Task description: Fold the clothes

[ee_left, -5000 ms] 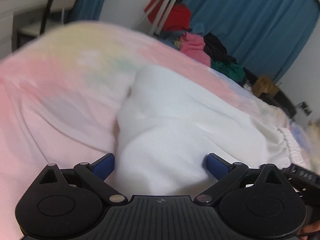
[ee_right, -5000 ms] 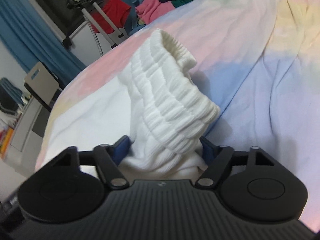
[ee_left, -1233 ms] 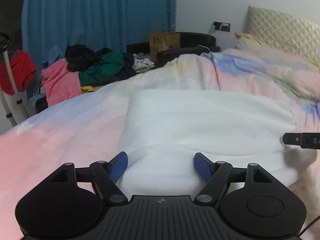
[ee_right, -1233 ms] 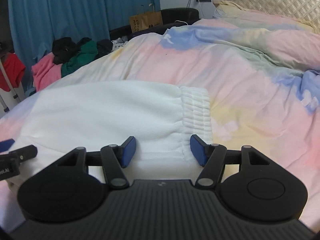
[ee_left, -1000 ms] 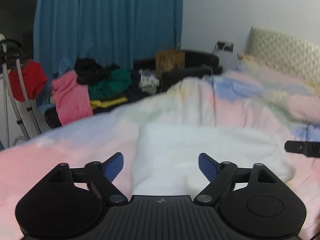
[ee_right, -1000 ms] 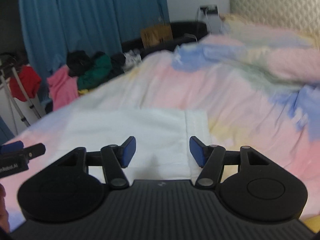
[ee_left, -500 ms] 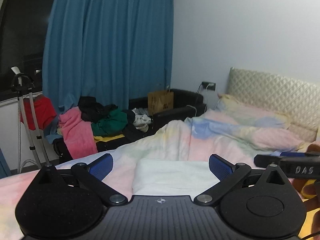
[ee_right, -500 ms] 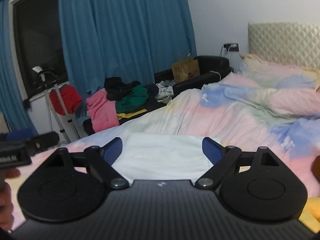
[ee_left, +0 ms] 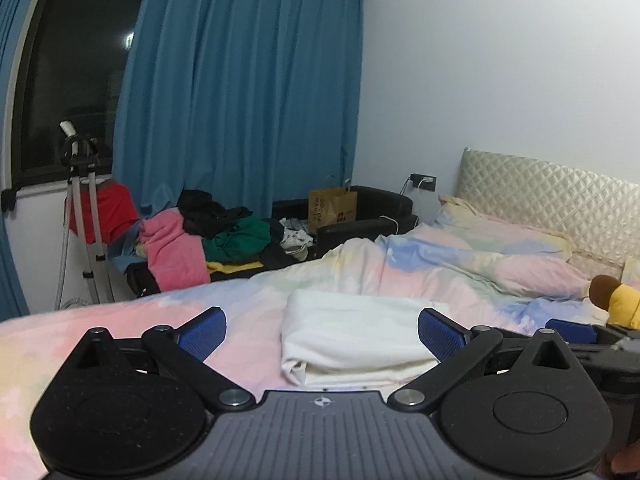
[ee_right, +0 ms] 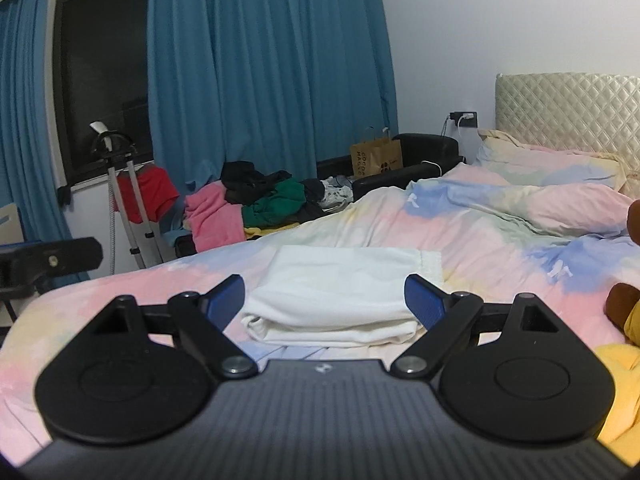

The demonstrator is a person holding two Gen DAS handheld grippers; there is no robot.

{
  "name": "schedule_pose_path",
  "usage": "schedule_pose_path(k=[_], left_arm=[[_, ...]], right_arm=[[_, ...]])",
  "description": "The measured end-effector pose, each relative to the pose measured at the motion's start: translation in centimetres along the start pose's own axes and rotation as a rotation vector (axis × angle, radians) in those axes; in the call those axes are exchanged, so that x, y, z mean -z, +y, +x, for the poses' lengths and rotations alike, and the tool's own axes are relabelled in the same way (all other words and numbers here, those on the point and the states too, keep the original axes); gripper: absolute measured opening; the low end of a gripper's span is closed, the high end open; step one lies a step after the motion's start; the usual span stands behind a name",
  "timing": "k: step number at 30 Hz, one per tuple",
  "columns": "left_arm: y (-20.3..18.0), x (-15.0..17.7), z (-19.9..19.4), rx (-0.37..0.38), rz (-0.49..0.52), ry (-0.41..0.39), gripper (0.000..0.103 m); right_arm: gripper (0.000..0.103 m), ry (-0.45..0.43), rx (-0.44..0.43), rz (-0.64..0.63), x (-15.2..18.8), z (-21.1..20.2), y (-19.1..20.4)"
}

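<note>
Honestly the bed [ee_left: 120, 320] now carries one white garment [ee_left: 352, 336], folded into a neat rectangle in the middle, so that piece looks done. One heap of unfolded clothes [ee_left: 224, 236] waits by the curtain. Two grippers, left gripper [ee_left: 322, 330] and right gripper [ee_right: 324, 296], fingers spread wide, holding nothing.

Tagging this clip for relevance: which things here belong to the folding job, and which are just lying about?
Job: white garment, folded on the bedspread; left gripper and right gripper, both open.

Lying about: clothes pile, paper bag, pillow, plush toy.
</note>
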State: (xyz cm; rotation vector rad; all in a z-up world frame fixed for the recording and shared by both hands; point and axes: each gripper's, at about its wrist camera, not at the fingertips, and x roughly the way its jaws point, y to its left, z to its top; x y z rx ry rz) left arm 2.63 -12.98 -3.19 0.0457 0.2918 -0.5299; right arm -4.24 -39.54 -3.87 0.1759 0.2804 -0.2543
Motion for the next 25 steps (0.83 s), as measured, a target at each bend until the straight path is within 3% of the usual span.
schedule_pose_path(k=[5,14,25], left_arm=[[0.7,1.8,-0.4,-0.022,0.003,0.002,0.103],[1.9,5.4,2.1,-0.041,-0.014,0.057,0.103],[2.3,6.0,3.1,-0.049,-0.018,0.082,0.103]], right_arm=[[0.088,-0.022,0.024,-0.04,2.7,-0.1,1.7],[0.088,0.025,0.071,-0.017,4.7,1.1,2.1],[0.088,0.032,0.09,-0.011,5.5,1.1,2.0]])
